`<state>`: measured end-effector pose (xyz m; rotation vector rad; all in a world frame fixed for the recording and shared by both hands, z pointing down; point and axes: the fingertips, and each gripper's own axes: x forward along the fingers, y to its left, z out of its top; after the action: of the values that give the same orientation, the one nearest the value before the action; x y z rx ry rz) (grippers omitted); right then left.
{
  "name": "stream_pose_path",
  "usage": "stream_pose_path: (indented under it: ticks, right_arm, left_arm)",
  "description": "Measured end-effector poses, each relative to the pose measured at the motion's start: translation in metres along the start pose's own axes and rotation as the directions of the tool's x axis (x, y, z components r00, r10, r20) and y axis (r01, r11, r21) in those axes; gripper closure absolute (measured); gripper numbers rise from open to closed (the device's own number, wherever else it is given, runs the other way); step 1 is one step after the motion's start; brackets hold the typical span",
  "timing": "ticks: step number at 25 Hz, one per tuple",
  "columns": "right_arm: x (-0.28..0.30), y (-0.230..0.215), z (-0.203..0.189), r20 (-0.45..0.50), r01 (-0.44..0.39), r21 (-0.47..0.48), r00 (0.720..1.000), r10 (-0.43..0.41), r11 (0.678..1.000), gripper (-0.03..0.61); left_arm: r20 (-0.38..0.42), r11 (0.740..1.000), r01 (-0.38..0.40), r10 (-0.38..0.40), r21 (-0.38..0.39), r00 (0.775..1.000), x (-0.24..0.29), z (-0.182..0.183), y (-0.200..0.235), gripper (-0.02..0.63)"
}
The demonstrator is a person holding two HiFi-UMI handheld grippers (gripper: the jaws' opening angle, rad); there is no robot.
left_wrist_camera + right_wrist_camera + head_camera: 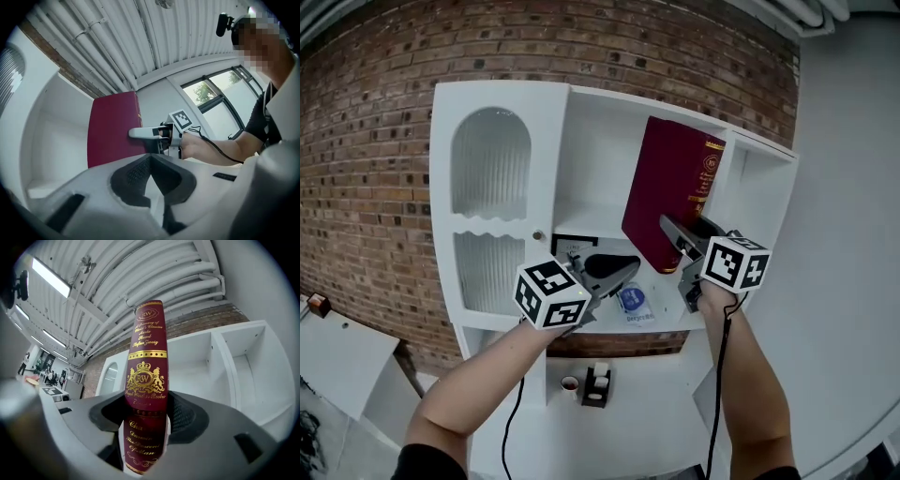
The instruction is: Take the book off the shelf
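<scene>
A dark red book (667,183) with gold lettering on its spine (146,376) stands tilted in the white shelf unit (591,122), with its top leaning toward the right divider. My right gripper (680,255) is shut on the lower part of the spine, and a pad presses each side of it (145,427). The left gripper view shows the red cover (112,133) side-on with the right gripper (146,135) against it. My left gripper (623,267) hovers low in front of the same compartment, shut and empty (150,164). I cannot tell whether the book's bottom edge touches the shelf board.
A blue-labelled packet (633,302) and a small black frame (572,246) lie on the shelf board by my left gripper. A ribbed-glass door (490,164) closes the unit's left side. Below are a cup (569,382) and a black holder (598,384). Brick wall (366,169) behind.
</scene>
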<state>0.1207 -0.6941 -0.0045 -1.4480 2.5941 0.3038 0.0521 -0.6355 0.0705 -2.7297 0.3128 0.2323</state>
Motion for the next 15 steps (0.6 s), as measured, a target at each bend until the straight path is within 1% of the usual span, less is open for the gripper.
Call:
stream_pose_path:
  ticks: [4, 7, 9, 11, 15]
  right_arm:
    - [-0.04, 0.013, 0.0, 0.036, -0.033, 0.039, 0.999, 0.032, 0.999, 0.33]
    - [-0.076, 0.021, -0.01, 0.025, -0.078, 0.05, 0.997, 0.077, 0.996, 0.33]
    - [-0.101, 0.023, -0.021, 0.009, -0.123, 0.088, 0.992, 0.122, 0.989, 0.33]
    - [-0.123, 0.026, -0.032, -0.006, -0.17, 0.131, 0.985, 0.172, 0.977, 0.33]
    - [-0.159, 0.03, -0.046, -0.026, -0.22, 0.14, 0.974, 0.226, 0.965, 0.33]
  left_arm:
    - [-0.014, 1.0, 0.008, -0.008, -0.02, 1.0, -0.01, -0.008, -0.036, 0.607]
    - [-0.035, 0.999, -0.034, 0.034, -0.019, 0.999, -0.024, -0.01, -0.063, 0.607]
    - [-0.056, 0.998, -0.063, 0.063, -0.008, 0.996, -0.019, -0.01, -0.08, 0.607]
    - [-0.064, 0.996, -0.083, 0.082, -0.019, 0.995, -0.008, -0.013, -0.099, 0.607]
    - [-0.087, 0.991, -0.124, 0.12, -0.043, 0.989, 0.008, -0.019, -0.136, 0.607]
